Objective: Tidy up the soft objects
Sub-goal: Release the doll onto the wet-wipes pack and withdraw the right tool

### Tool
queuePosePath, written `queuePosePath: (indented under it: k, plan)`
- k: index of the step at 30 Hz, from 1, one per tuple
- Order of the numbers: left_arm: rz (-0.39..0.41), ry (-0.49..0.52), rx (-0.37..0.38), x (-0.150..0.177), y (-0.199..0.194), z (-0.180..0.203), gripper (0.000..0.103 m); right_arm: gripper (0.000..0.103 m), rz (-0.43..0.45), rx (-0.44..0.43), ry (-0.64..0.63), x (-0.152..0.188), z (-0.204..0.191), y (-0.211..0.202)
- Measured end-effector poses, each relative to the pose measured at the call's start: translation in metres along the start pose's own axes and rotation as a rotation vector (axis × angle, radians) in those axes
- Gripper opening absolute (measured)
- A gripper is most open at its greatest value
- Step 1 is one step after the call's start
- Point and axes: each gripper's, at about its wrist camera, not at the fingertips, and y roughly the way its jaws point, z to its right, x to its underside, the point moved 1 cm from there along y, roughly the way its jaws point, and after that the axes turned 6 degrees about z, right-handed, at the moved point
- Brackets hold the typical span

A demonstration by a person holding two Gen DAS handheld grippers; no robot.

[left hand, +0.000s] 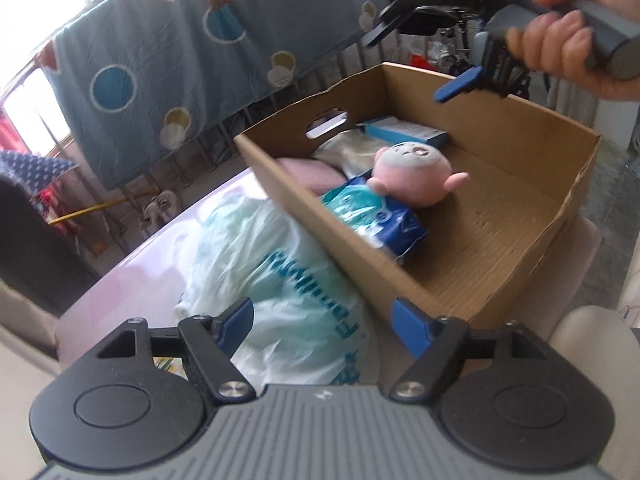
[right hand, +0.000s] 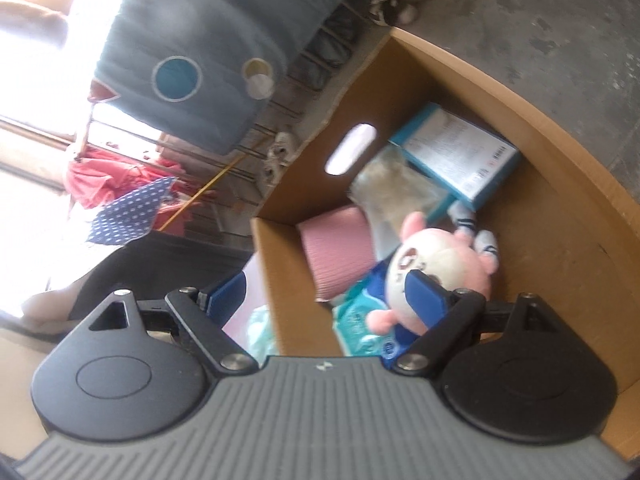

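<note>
An open cardboard box [left hand: 344,256] stands on a pink tabletop [left hand: 132,276]. Inside lie a pink plush toy [left hand: 412,172], a blue-and-white wipes pack [left hand: 376,220], a folded pink cloth [left hand: 308,172], a clear bag [left hand: 352,148] and a light blue carton [left hand: 404,130]. My left gripper [left hand: 324,324] is open, low over a pale green plastic bag [left hand: 280,280] beside the box's near wall; the pads do not press on the bag. A hand holds my right gripper [left hand: 420,60] open above the box. In the right wrist view my right gripper [right hand: 326,298] hangs empty over the plush toy [right hand: 452,256] and wipes pack [right hand: 356,320].
A blue blanket with circles [left hand: 180,60] hangs over a railing behind the table. Shoes [right hand: 280,152] lie on the grey floor [right hand: 560,20] past the box. A beige cushion [left hand: 588,328] sits at the right. The box's right half [left hand: 500,232] has bare cardboard.
</note>
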Motion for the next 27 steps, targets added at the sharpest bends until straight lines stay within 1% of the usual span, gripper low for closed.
queuePosePath:
  k: [4,8,13,16,19,27]
  plan:
    - [-0.010,-0.072,-0.028,0.010,-0.014,-0.018,0.077,0.087,0.011,0.010,-0.046,0.005,-0.007,-0.010]
    - [-0.011,-0.150,-0.060,0.020,-0.029,-0.039,0.077,0.087,0.004,0.052,-0.107,0.016,-0.006,-0.010]
    - [-0.009,-0.236,-0.112,0.032,-0.045,-0.065,0.078,0.087,-0.032,0.067,-0.092,0.030,0.005,-0.004]
    - [-0.012,-0.286,-0.141,0.039,-0.053,-0.078,0.078,0.087,-0.054,0.046,-0.103,0.040,0.002,-0.006]
    - [-0.013,-0.338,-0.162,0.046,-0.060,-0.093,0.078,0.087,-0.074,0.011,-0.138,0.051,-0.009,-0.012]
    - [-0.014,-0.461,-0.222,0.067,-0.078,-0.126,0.078,0.087,-0.145,-0.101,-0.306,0.091,-0.069,-0.020]
